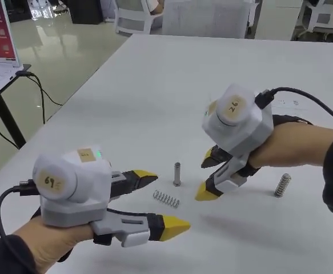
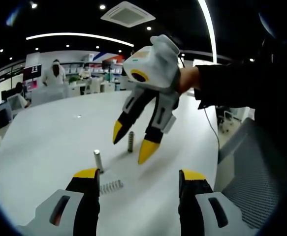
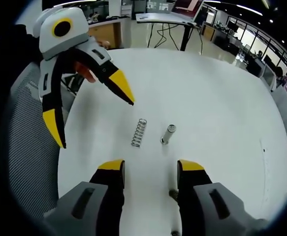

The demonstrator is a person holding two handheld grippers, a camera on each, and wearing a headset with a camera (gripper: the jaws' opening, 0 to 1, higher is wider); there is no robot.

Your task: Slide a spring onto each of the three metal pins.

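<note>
step: pickup of the first spring, nothing grasped yet.

- left gripper point(image 1: 160, 200): jaws apart, empty, low over the white table point(image 1: 155, 85), tips pointing toward the work from the person's left.
- right gripper point(image 1: 207, 176): jaws apart too, empty, tilted down, with its lower tip on or just off the table, just right of the pin.
- metal pin point(image 1: 177, 173): one in sight, standing upright on the bare table between the two grippers. no spring on it.
- spring point(image 1: 166, 198): lies flat on its side just beside the pin base, on the person's side. it looks apart from the pin, not touching. in the right gripper view it sits ahead of the jaws, left of the pin.
- second spring point(image 1: 282, 185): off to the right by the right hand, well apart from the pin. looks stood on end or leaning, can't tell which.

progress: i'd call it the very start, zero pins sleeved.

next move, my read: close one claw across the lying spring near one end, lift, turn it vertical, line its bore over the pin top and lower. the pin looks freestanding, so a side nudge could tip it. the other claw should probably steady it low on the shaft. keep the grip light, since the coil will squash or spring out.
</note>
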